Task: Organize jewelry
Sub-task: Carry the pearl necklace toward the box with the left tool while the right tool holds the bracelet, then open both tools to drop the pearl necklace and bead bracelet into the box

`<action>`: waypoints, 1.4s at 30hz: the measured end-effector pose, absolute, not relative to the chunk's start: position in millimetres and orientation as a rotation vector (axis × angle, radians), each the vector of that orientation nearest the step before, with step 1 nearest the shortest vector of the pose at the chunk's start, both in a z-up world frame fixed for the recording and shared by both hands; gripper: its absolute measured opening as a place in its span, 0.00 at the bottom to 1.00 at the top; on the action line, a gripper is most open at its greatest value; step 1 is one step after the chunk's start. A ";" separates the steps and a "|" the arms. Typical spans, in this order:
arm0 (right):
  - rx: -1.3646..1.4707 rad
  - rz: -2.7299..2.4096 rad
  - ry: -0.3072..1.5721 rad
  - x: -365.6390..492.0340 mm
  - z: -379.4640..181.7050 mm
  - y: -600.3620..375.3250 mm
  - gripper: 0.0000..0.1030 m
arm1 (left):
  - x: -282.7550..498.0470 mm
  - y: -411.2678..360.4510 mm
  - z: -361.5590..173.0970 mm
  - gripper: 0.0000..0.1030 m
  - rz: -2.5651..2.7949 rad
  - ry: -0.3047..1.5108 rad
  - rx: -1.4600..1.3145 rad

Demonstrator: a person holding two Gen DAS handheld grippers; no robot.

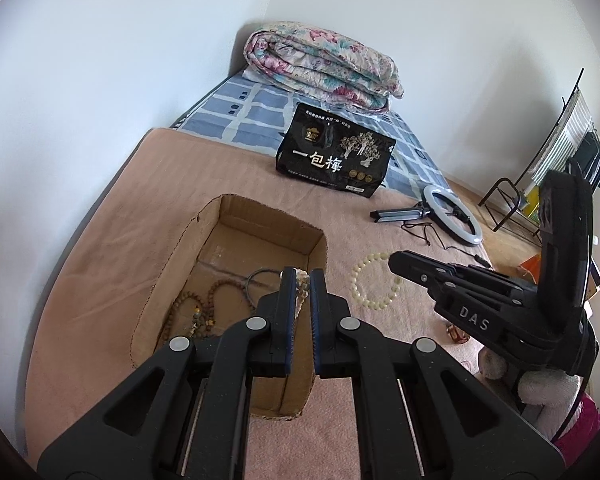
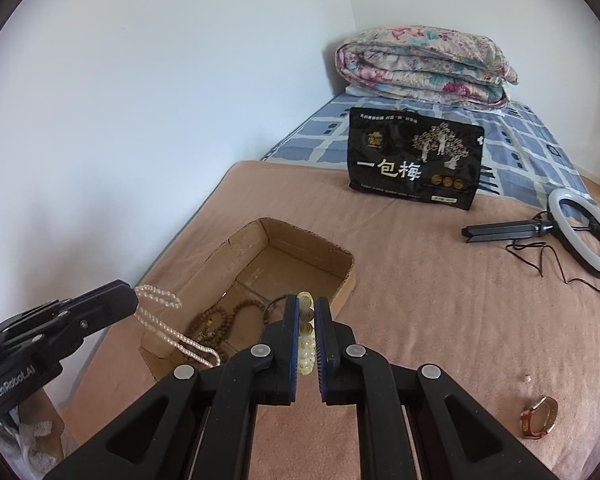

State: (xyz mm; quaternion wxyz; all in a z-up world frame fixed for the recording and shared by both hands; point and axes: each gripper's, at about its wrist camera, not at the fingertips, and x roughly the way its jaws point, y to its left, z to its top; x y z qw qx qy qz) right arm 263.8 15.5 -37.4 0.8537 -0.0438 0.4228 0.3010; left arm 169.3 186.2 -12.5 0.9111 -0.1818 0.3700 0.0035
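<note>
We see a bed (image 2: 400,280) under a pinkish-brown cover, with a blue checked sheet (image 2: 520,140) and a folded floral quilt (image 2: 424,66) at its far end, near one o'clock in the right wrist view. A black printed bag (image 2: 414,160) stands upright just in front of the quilt. At three o'clock a ring light (image 2: 586,232) on a folded stand lies flat, its cable trailing toward us.

An open cardboard box (image 2: 300,240) sits on the cover near the centre. Inside it lie brown bead strings (image 2: 220,320) and a thin dark bangle (image 1: 256,280).

Our left gripper (image 1: 300,284) is clenched on a white pearl necklace (image 2: 160,312), which hangs from its tip over the near left corner of the box. Our right gripper (image 2: 306,320) is clenched on a pale bead bracelet (image 1: 374,284); in the left wrist view this bracelet hangs over the cover just right of the box, at about three o'clock from it.

At five o'clock in the right wrist view a watch with a reddish strap (image 2: 540,416) lies on the cover, with a tiny bead (image 2: 528,379) just beyond it.
</note>
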 end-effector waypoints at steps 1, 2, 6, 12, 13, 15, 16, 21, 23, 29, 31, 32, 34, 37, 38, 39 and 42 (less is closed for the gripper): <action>-0.093 0.635 0.895 264.8 -40.0 19.0 0.05 | 168.5 186.8 -14.2 0.04 0.008 0.767 -0.372; -0.094 0.637 0.899 265.3 -41.7 21.2 0.05 | 168.1 187.4 -17.7 0.04 0.008 0.777 -0.370; -0.089 0.640 0.920 270.5 -49.7 29.0 0.05 | 168.9 187.6 -27.6 0.04 0.009 0.806 -0.365; -0.083 0.636 0.940 278.4 -60.2 37.4 0.05 | 173.2 186.4 -32.9 0.04 0.017 0.817 -0.355; -0.083 0.634 0.943 279.8 -61.7 38.8 0.05 | 174.0 186.8 -33.9 0.04 0.018 0.819 -0.354; -0.082 0.636 0.945 281.3 -63.2 40.9 0.05 | 175.5 186.1 -36.0 0.04 0.021 0.824 -0.348; -0.085 0.634 0.945 282.3 -64.0 42.5 0.05 | 176.6 185.9 -37.6 0.04 0.023 0.828 -0.347; -0.091 0.634 0.950 286.1 -68.6 48.9 0.05 | 181.2 186.6 -45.7 0.04 0.031 0.847 -0.343; -0.099 0.630 0.957 288.0 -73.3 52.0 0.05 | 181.6 186.4 -48.8 0.04 0.035 0.854 -0.340; -0.106 0.623 0.978 293.6 -84.0 56.7 0.05 | 185.8 184.6 -61.5 0.04 0.050 0.883 -0.310; -0.116 0.623 0.985 295.0 -87.5 58.2 0.05 | 186.7 184.8 -65.0 0.04 0.056 0.890 -0.301; -0.120 0.623 0.987 295.3 -88.9 58.8 0.05 | 187.1 185.2 -66.9 0.04 0.059 0.894 -0.299; -0.124 0.625 0.992 296.4 -91.7 59.7 0.05 | 187.9 185.8 -69.4 0.04 0.064 0.899 -0.294; -0.123 0.629 0.998 296.8 -94.7 60.7 0.05 | 187.8 186.5 -70.4 0.04 0.068 0.900 -0.288; -0.122 0.631 0.999 296.8 -95.1 61.2 0.06 | 187.7 186.6 -70.4 0.04 0.069 0.899 -0.288; -0.121 0.635 1.000 297.0 -95.2 61.6 0.06 | 188.1 186.9 -71.2 0.04 0.071 0.899 -0.285; -0.127 0.637 0.990 295.2 -93.6 62.2 0.25 | 188.5 187.2 -72.4 0.04 0.076 0.899 -0.279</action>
